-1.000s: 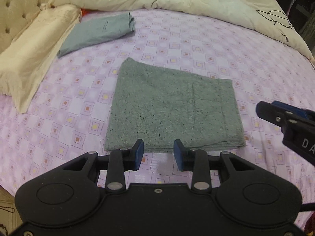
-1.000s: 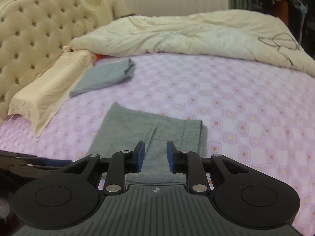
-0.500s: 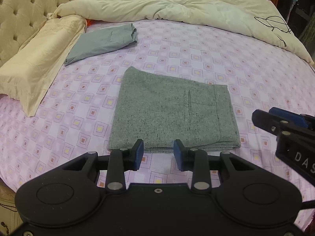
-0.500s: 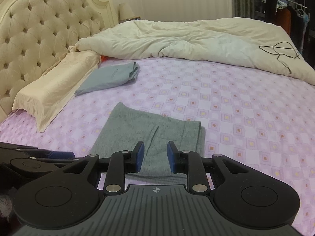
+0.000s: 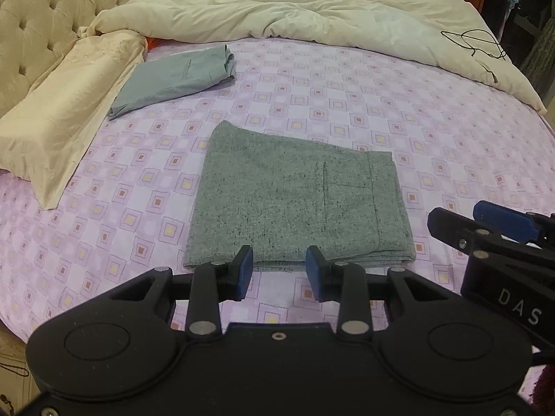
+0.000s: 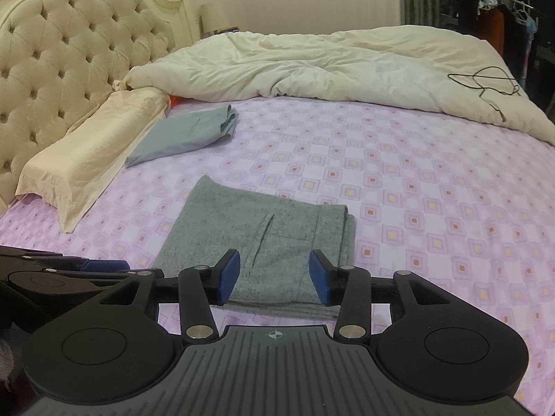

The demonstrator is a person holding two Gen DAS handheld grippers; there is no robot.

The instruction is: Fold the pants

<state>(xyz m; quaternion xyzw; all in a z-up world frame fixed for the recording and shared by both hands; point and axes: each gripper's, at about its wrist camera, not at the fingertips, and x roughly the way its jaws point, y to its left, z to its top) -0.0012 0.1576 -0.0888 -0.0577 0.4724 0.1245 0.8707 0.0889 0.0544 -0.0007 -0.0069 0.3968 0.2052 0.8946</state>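
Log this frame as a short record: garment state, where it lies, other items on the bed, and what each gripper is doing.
garment: grey pants, folded into a flat rectangle
surface: purple patterned bedsheet
other items: folded blue-grey garment beside the cream pillow; bunched cream duvet with a black wire hanger on it
left gripper: open, empty, at the pants' near edge
right gripper: open, empty, over the pants' near edge
contact: neither grips the pants

Black left gripper, right gripper: blue-padded fingers, silver screws
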